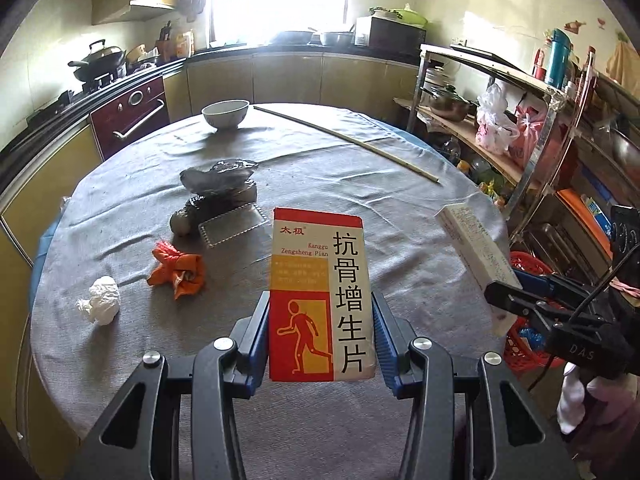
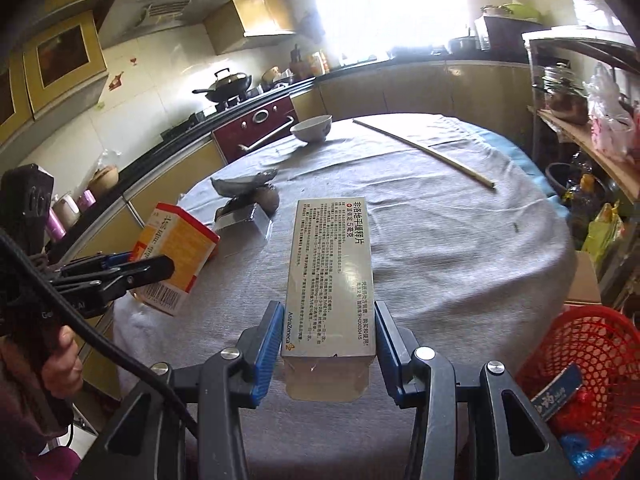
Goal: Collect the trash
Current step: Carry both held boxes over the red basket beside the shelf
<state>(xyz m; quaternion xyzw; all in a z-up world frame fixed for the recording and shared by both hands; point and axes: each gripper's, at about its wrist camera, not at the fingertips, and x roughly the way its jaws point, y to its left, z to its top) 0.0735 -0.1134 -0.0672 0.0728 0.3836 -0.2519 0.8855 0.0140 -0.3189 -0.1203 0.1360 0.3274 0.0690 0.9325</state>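
My left gripper [image 1: 321, 332] is shut on a red, yellow and white medicine box [image 1: 320, 292], held above the round table; the box also shows in the right wrist view [image 2: 176, 256]. My right gripper [image 2: 326, 332] is shut on a grey-white medicine box [image 2: 332, 276], seen from the left wrist at the table's right edge [image 1: 476, 256]. A red mesh basket [image 2: 592, 364] with trash in it stands below at the right. On the grey cloth lie a crumpled white tissue [image 1: 100, 300], an orange wrapper [image 1: 178, 266], a clear plastic tray [image 1: 234, 226] and a dark plastic bag [image 1: 220, 178].
A white bowl [image 1: 225, 113] and a long thin stick [image 1: 348, 140] lie at the far side of the table [image 1: 400, 216]. Kitchen counters with a stove and wok [image 1: 96, 62] curve behind. A cluttered metal shelf rack [image 1: 532, 128] stands at the right.
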